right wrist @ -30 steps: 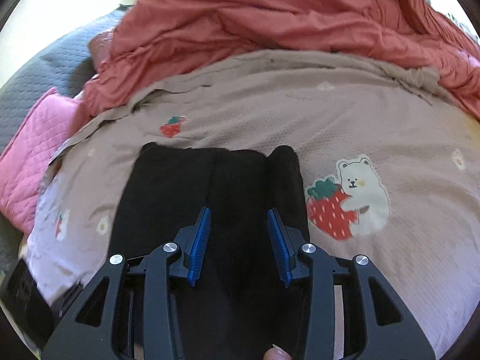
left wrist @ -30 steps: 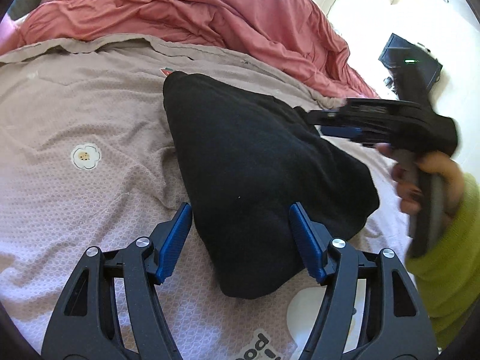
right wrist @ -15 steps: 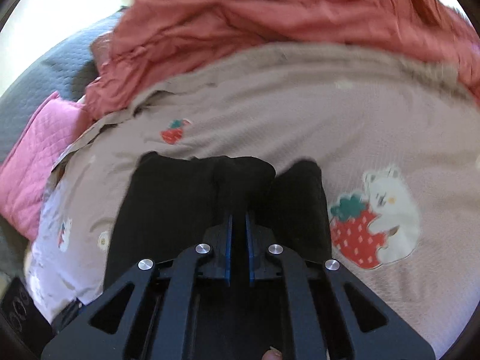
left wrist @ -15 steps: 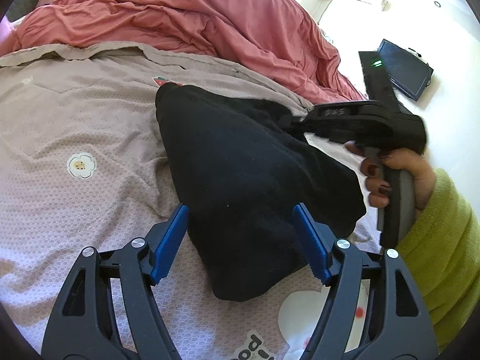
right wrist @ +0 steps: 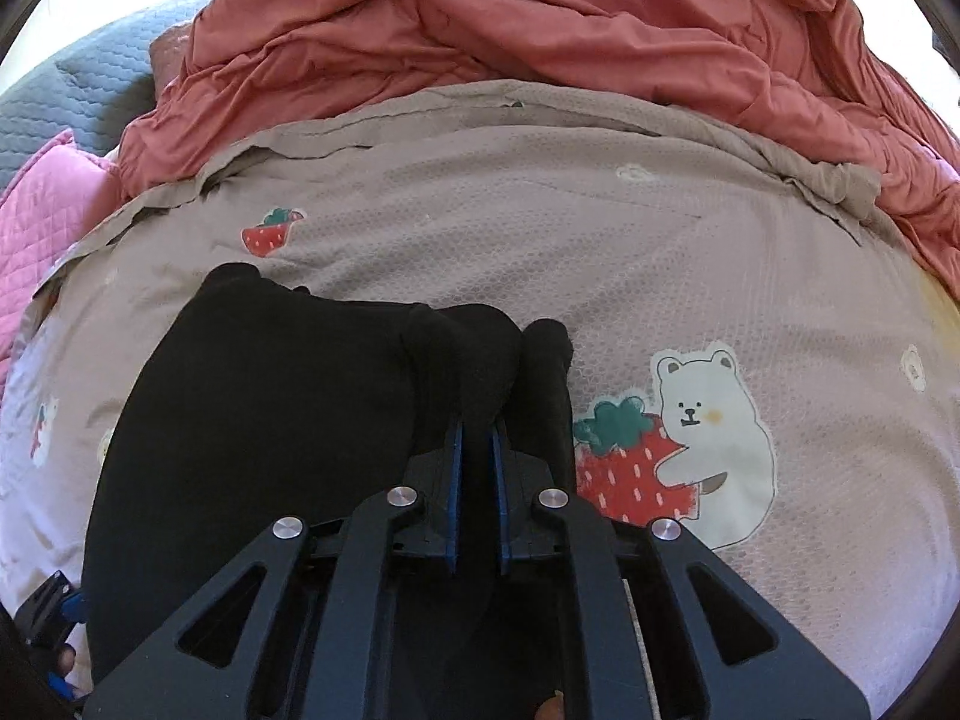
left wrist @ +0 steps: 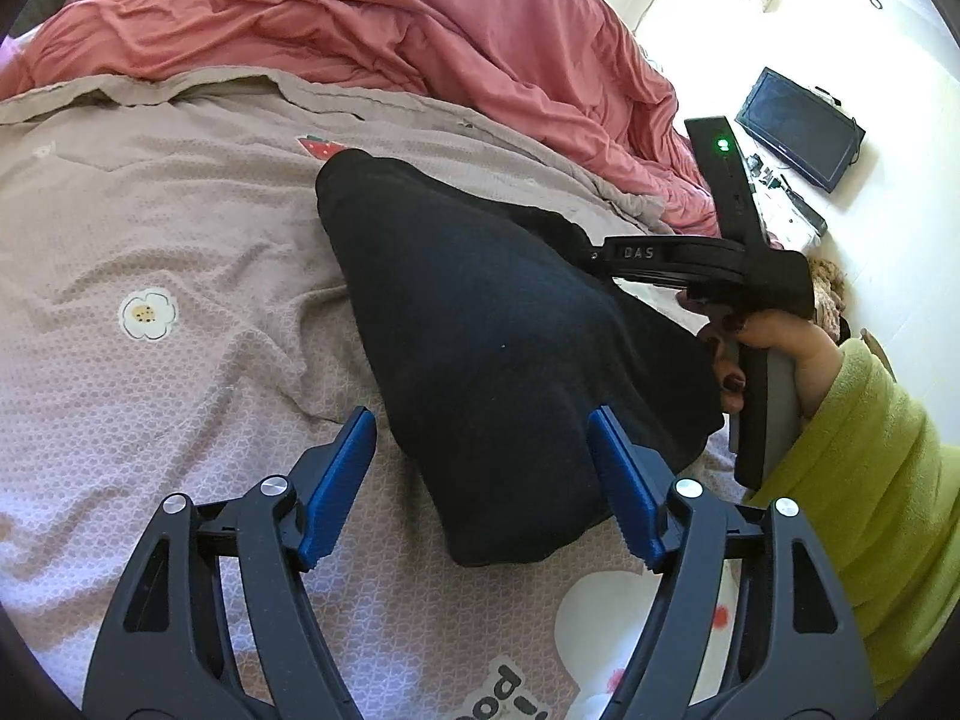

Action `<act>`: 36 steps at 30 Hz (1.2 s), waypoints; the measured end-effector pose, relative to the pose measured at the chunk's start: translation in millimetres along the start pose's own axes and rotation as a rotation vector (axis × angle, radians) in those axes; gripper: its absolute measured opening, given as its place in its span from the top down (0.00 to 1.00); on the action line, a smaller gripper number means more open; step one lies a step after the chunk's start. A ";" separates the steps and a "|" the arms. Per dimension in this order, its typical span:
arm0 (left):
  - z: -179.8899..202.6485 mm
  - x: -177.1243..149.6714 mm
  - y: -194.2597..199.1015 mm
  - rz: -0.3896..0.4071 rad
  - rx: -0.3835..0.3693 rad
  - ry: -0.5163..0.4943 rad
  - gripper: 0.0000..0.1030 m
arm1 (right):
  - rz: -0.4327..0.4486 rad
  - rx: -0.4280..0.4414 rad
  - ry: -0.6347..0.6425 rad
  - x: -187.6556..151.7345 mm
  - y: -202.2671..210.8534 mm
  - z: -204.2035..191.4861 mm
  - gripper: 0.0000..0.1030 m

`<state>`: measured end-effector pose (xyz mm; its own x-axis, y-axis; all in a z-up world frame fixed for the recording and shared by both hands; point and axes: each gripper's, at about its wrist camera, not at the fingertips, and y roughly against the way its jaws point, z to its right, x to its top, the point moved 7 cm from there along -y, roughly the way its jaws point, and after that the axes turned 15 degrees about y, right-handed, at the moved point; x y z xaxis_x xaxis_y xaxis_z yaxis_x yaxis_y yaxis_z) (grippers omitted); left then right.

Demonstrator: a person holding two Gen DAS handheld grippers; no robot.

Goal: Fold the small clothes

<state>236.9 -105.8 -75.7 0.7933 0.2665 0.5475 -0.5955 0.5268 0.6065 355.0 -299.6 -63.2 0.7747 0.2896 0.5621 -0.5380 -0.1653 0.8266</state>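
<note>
A black garment (left wrist: 480, 330) lies folded on a taupe bedspread (left wrist: 180, 228) printed with bears and strawberries. My left gripper (left wrist: 483, 480) hangs open over the garment's near end. Its blue pads (left wrist: 342, 480) straddle the cloth without pressing it. In the right wrist view my right gripper (right wrist: 474, 426) pinches a raised fold of the black garment (right wrist: 270, 420) near its right edge. Its jaws are opening slightly, with the cloth still between the pads. The left wrist view shows the right gripper (left wrist: 591, 252) reaching in from the right, held by a hand in a green sleeve (left wrist: 870, 480).
A rumpled coral duvet (left wrist: 390, 18) is heaped along the far side of the bed. A pink quilted pillow (right wrist: 42, 240) and a grey quilted cover (right wrist: 78, 96) lie at the left. A dark screen (left wrist: 798, 126) sits on the floor beyond the bed's right edge.
My right gripper went from open over the garment to shut on a fold of it, bunching the cloth up between the pads. My left gripper has stayed put and open.
</note>
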 end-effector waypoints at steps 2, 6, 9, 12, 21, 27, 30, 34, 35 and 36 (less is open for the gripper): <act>0.1 0.9 0.6 0.007 0.002 -0.001 0.37 | 0.024 -0.008 0.001 -0.2 14.0 3.2 0.84; 1.6 4.0 6.4 0.028 -0.005 -0.006 0.37 | 0.090 -0.001 0.025 -9.3 54.4 7.7 0.82; 2.8 5.5 10.2 0.038 -0.008 -0.009 0.37 | 0.132 0.070 0.074 -26.2 84.7 1.9 0.82; 1.9 5.8 11.1 0.036 -0.011 -0.005 0.37 | 0.138 0.165 0.150 -45.8 104.3 -9.7 0.73; -2.1 0.1 9.0 0.018 0.006 -0.002 0.37 | 0.044 0.327 0.426 -78.4 102.5 -48.3 0.49; -5.5 0.6 6.0 0.009 0.028 0.020 0.37 | -0.010 0.396 0.535 -76.1 80.9 -62.1 0.38; -5.2 -0.1 0.8 -0.007 0.040 0.025 0.37 | -0.057 0.449 0.596 -87.6 77.3 -70.4 0.48; -6.0 -3.0 -2.2 -0.016 0.059 0.019 0.37 | -0.063 0.450 0.617 -100.0 95.7 -58.1 0.67; -6.6 -2.9 -2.7 -0.017 0.059 0.023 0.37 | -0.063 0.456 0.610 -102.9 99.6 -53.5 0.73; -7.2 -2.8 -2.6 -0.017 0.059 0.025 0.37 | -0.064 0.458 0.598 -106.9 102.7 -48.2 0.80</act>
<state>237.2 -102.1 -83.0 0.8057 0.2786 0.5227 -0.5879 0.4831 0.6488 201.0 -302.1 -39.8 0.4169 0.7525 0.5098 -0.2050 -0.4686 0.8593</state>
